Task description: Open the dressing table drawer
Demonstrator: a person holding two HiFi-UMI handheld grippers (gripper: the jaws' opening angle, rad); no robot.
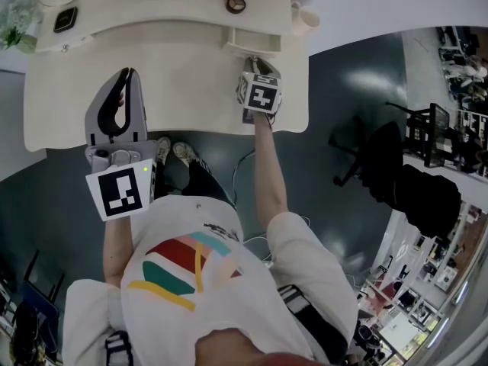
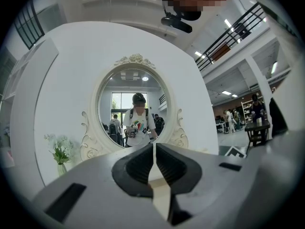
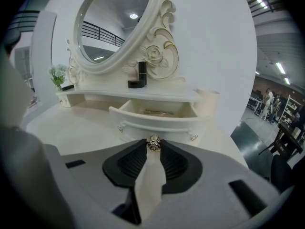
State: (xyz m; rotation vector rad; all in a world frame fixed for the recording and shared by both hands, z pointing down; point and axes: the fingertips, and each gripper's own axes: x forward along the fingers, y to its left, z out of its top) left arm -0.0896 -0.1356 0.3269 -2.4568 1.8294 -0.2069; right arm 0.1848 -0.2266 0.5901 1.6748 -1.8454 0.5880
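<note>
The cream dressing table [image 1: 168, 90] fills the top of the head view, and its small drawer [image 1: 253, 41] below the mirror shelf stands pulled out. In the right gripper view the open drawer [image 3: 153, 118] shows a thin item lying inside. My right gripper [image 3: 153, 145] is shut on the drawer's round metal knob [image 3: 153, 142], which sits pinched at the jaw tips. From above, the right gripper [image 1: 257, 61] reaches down to the drawer front. My left gripper [image 1: 130, 75] hovers over the tabletop's left part, its jaws shut with nothing between them, and it faces the oval mirror [image 2: 133, 106].
On the shelf stand a dark tube with a round compact [image 3: 138, 78], a vase of flowers [image 3: 58, 74] and a cup [image 3: 208, 100]. A hand mirror [image 1: 237, 1] and a black item [image 1: 65, 19] lie on top. A dark chair [image 1: 374, 155] stands to the right.
</note>
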